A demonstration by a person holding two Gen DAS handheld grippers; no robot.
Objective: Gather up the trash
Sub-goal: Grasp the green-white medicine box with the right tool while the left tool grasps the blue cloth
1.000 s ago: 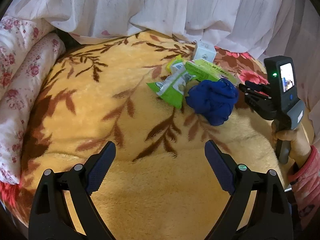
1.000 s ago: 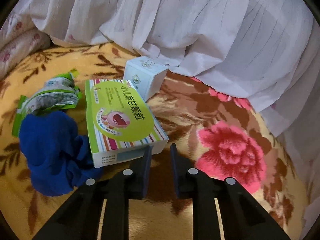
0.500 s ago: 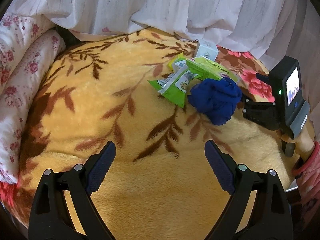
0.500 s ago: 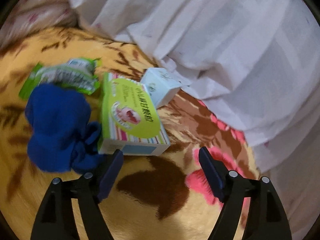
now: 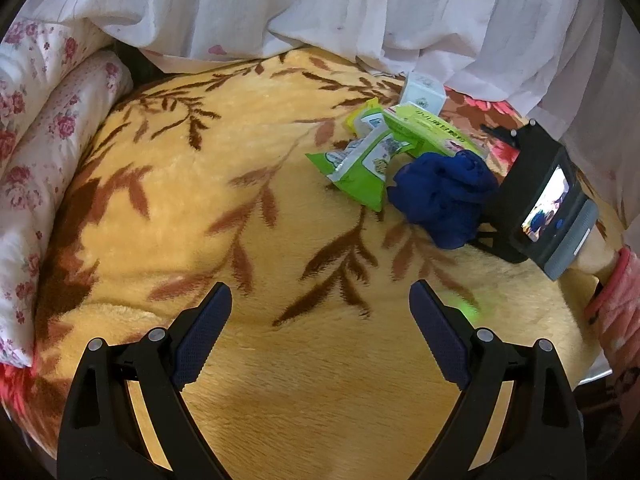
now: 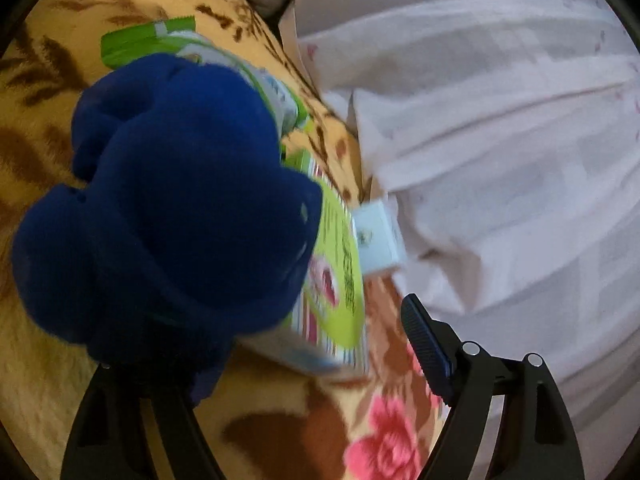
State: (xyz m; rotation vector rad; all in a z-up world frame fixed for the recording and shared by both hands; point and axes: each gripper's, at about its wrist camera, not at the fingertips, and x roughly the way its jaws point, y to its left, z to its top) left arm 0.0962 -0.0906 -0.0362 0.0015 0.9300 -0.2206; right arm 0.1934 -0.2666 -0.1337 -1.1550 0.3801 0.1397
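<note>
On a yellow leaf-patterned blanket (image 5: 240, 200) lies a small heap: a crumpled blue cloth (image 5: 440, 196), a green striped carton (image 5: 428, 132), a green snack wrapper (image 5: 360, 164) and a small white box (image 5: 424, 88). My right gripper (image 6: 272, 332) is rolled onto its side close against the heap. Its jaws are opening, with the blue cloth (image 6: 168, 200) and an end of the carton (image 6: 336, 280) between them, unpressed. The cloth hides one finger. My left gripper (image 5: 318, 292) hovers open over bare blanket, well short of the heap.
White pleated fabric (image 5: 320, 8) hangs along the back and right, touching the white box (image 6: 378, 240). A rolled floral quilt (image 5: 36, 120) borders the blanket on the left. A hand in a pink sleeve (image 5: 616, 300) holds the right gripper at the blanket's right edge.
The right gripper's jaws went from nearly shut to wide apart. It rolled over and moved in low against the blue cloth and carton. The left gripper stayed put.
</note>
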